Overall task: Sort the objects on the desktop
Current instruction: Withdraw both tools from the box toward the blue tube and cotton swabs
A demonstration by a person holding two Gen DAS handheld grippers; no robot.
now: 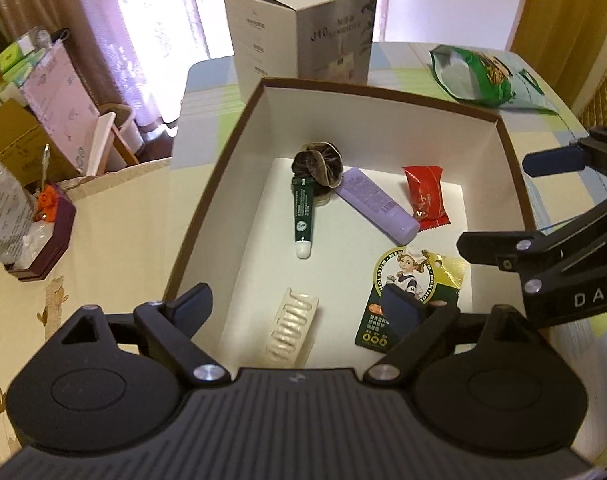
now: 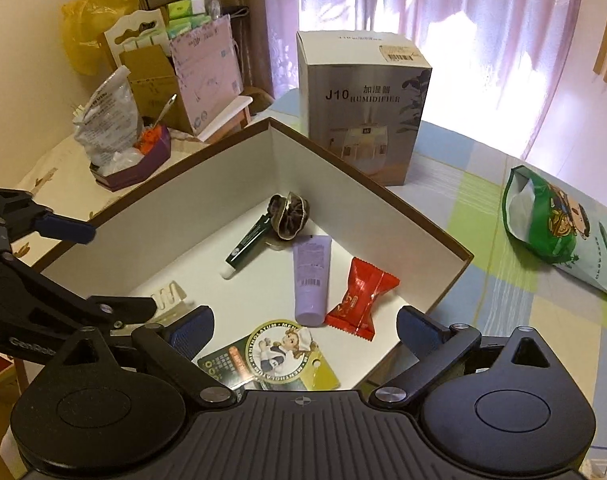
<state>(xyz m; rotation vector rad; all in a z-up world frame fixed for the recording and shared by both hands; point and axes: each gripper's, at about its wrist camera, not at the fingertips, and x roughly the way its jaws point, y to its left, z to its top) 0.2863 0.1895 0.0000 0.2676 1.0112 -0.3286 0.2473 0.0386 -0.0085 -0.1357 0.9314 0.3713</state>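
A brown-rimmed box [image 1: 383, 94] [image 2: 367, 180] with a white inside holds a dark scrunchie [image 1: 317, 164] [image 2: 289, 216], a green tube [image 1: 302, 216] [image 2: 249, 246], a purple tube [image 1: 379, 204] [image 2: 312, 280], a red candy packet [image 1: 425, 198] [image 2: 361, 300], a Mentholatum card [image 1: 415, 296] [image 2: 279, 356] and a white hair clip [image 1: 291, 328] [image 2: 169, 294]. My left gripper [image 1: 299, 310] [image 2: 95, 268] hovers open over the box's near side, above the clip and card. My right gripper [image 2: 305, 330] [image 1: 523, 204] is open above the card and candy, holding nothing.
A grey humidifier carton [image 1: 303, 32] [image 2: 363, 108] stands just behind the box. A green snack bag [image 1: 483, 76] [image 2: 551, 224] lies on the checked tablecloth to the right. To the left sits a purple tray [image 1: 43, 240] [image 2: 135, 164] of clutter, with cardboard boxes behind it.
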